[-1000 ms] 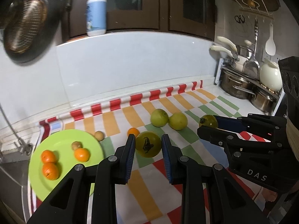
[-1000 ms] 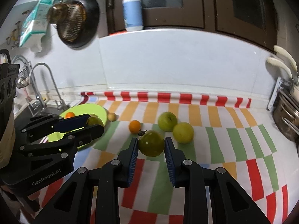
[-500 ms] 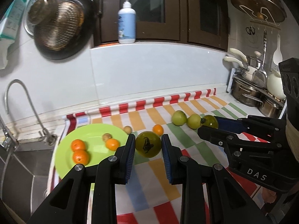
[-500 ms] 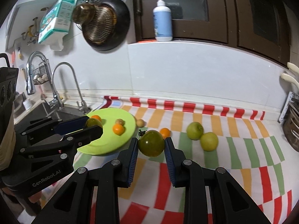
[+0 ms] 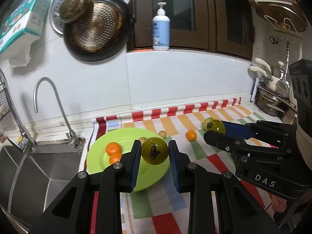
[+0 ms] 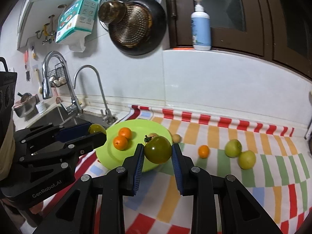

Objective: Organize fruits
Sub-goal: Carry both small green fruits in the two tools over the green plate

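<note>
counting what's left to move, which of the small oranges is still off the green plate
The lone orange on the striped cloth, left of the two green apples. The other two oranges lie side by side on the plate.

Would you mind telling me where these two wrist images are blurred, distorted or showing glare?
Left wrist view: fisheye bends the backsplash edge and darkens the corners; the left gripper and its olive-green fruit are sharp, while the striped cloth near the bottom smears. Right wrist view: the soap bottle looks slightly motion-blurred; a small highlight sits on the fruit in the right gripper.
</note>
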`<act>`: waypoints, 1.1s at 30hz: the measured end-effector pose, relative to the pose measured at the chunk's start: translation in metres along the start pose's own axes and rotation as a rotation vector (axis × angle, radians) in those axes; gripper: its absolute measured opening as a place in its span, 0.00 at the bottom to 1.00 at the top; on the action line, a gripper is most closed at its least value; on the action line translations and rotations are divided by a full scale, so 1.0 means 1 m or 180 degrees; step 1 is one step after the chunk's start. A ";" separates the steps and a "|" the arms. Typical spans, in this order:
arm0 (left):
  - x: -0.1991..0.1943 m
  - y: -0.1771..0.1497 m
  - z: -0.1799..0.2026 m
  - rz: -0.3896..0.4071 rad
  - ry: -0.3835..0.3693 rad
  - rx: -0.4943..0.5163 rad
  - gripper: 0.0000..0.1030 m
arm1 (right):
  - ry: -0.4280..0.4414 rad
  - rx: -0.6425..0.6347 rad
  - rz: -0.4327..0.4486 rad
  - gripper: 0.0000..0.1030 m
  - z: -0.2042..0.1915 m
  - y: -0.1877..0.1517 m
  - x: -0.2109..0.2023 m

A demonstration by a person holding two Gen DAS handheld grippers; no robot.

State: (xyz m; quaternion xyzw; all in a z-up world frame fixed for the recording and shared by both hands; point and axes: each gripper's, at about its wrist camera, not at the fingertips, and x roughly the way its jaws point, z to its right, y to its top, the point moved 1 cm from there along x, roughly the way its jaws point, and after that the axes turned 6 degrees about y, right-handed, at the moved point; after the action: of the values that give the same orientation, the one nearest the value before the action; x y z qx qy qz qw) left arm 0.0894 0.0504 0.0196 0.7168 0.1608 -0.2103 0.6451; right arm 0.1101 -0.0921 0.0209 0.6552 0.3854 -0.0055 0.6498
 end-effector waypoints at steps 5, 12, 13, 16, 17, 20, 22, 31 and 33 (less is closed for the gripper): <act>0.005 -0.001 -0.018 -0.0023 0.0062 -0.0056 0.28 | 0.0081 -0.0037 -0.0034 0.29 -0.011 0.007 0.019; 0.021 -0.001 -0.042 -0.0082 0.0198 -0.0136 0.28 | 0.0203 -0.0086 -0.0125 0.29 -0.023 0.015 0.052; 0.023 -0.002 -0.045 -0.0090 0.0213 -0.0150 0.28 | 0.0220 -0.0103 -0.0135 0.29 -0.024 0.016 0.057; 0.032 -0.001 -0.053 -0.0113 0.0262 -0.0183 0.28 | 0.0271 -0.0134 -0.0181 0.29 -0.026 0.020 0.071; 0.037 0.000 -0.056 -0.0126 0.0285 -0.0197 0.28 | 0.0284 -0.0141 -0.0198 0.29 -0.027 0.021 0.076; 0.048 0.000 -0.063 -0.0162 0.0323 -0.0227 0.28 | 0.0319 -0.0157 -0.0227 0.29 -0.028 0.024 0.088; 0.055 0.001 -0.066 -0.0182 0.0357 -0.0233 0.28 | 0.0342 -0.0146 -0.0244 0.29 -0.027 0.026 0.099; 0.092 -0.008 -0.086 -0.0376 0.0470 -0.0292 0.28 | 0.0438 -0.0117 -0.0391 0.29 -0.025 0.027 0.147; 0.101 -0.011 -0.090 -0.0430 0.0473 -0.0304 0.28 | 0.0451 -0.0123 -0.0442 0.29 -0.025 0.025 0.158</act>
State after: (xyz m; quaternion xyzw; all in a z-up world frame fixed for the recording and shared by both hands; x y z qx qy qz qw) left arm 0.1791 0.1370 -0.0341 0.6863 0.2660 -0.1918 0.6492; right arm 0.2216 0.0111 -0.0340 0.6130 0.4749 0.0034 0.6314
